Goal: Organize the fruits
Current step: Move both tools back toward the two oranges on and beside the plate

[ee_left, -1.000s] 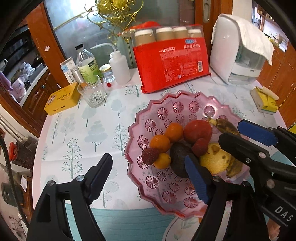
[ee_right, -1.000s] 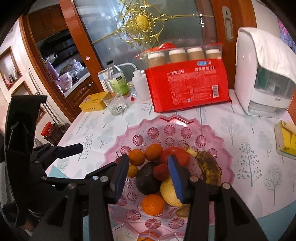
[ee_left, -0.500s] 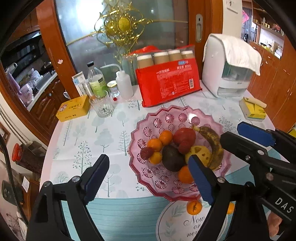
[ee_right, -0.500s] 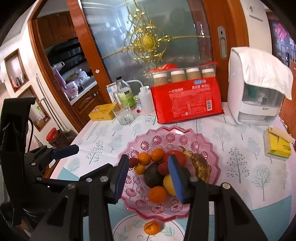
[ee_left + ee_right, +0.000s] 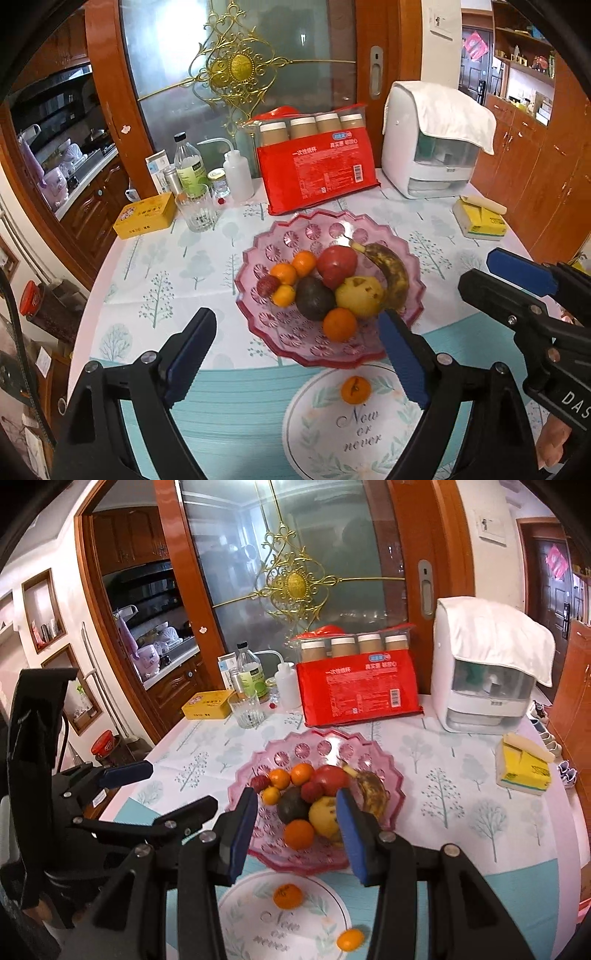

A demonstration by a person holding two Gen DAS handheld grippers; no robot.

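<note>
Fruit is split between two places on the tabletop: most of it is piled in the pink bowl near the middle, while one mandarin lies on the round printed mat at the near edge, just below the bowl's rim. A second small orange fruit shows only in the right wrist view, at the mat's near right edge.

The left hand-held gripper hangs above the near edge with its jaws spread wide and nothing between them. The right hand-held gripper has its jaws parted more narrowly and is also empty. In both views the loose mandarin sits below and slightly ahead of the pads, so either gripper would have to drop down and toward the near edge; the right one looks the closer, and nearer still to the second fruit.

The banana lies along the bowl's right side, its stem pointing to the far edge. The right pad hides part of the yellow fruit, and the mat's near rim is cut off.
</note>
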